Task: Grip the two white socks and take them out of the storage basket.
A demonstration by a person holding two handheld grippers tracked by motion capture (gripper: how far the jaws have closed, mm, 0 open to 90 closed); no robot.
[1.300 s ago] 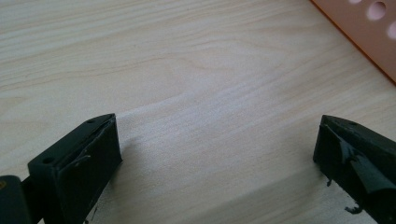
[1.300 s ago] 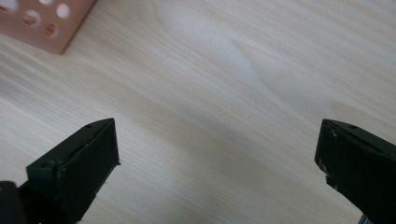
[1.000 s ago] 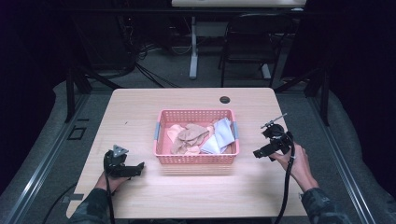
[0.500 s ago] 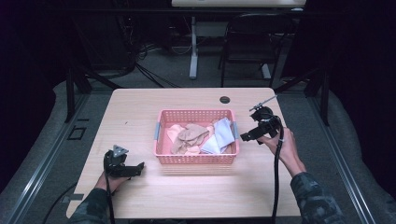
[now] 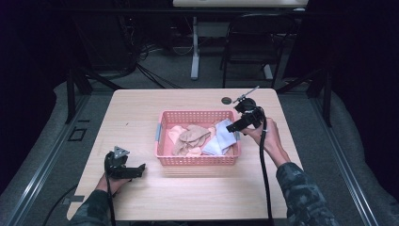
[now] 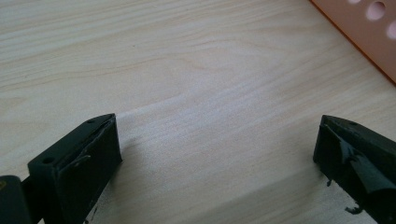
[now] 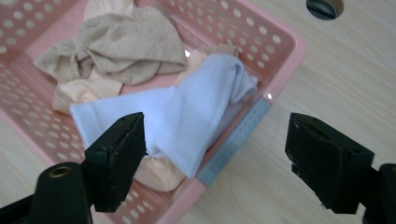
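Wood-grain tabletop (image 5: 141,117) carries a pink perforated plastic basket (image 5: 162,153) at its middle, with crumpled socks inside. At the left, the left gripper (image 5: 139,169) rests on the table near the front edge, well apart from the socks; its jaws stand released, with bare wood between them. In the basket lie a tan sock (image 5: 192,136) and peach ones, then a white ribbed sock (image 5: 221,139) against the right wall. The right gripper (image 5: 231,128) hangs just over that right wall and is by far the nearer. Its jaws have just been closing yet stand apart, gripping nothing.

The right gripper view shows what the high view cannot: the white ribbed sock (image 7: 182,116) lies ahead and toward the left jaw, its long axis running crosswise between the jaws, one end draped onto the basket's grey handle (image 7: 238,135).
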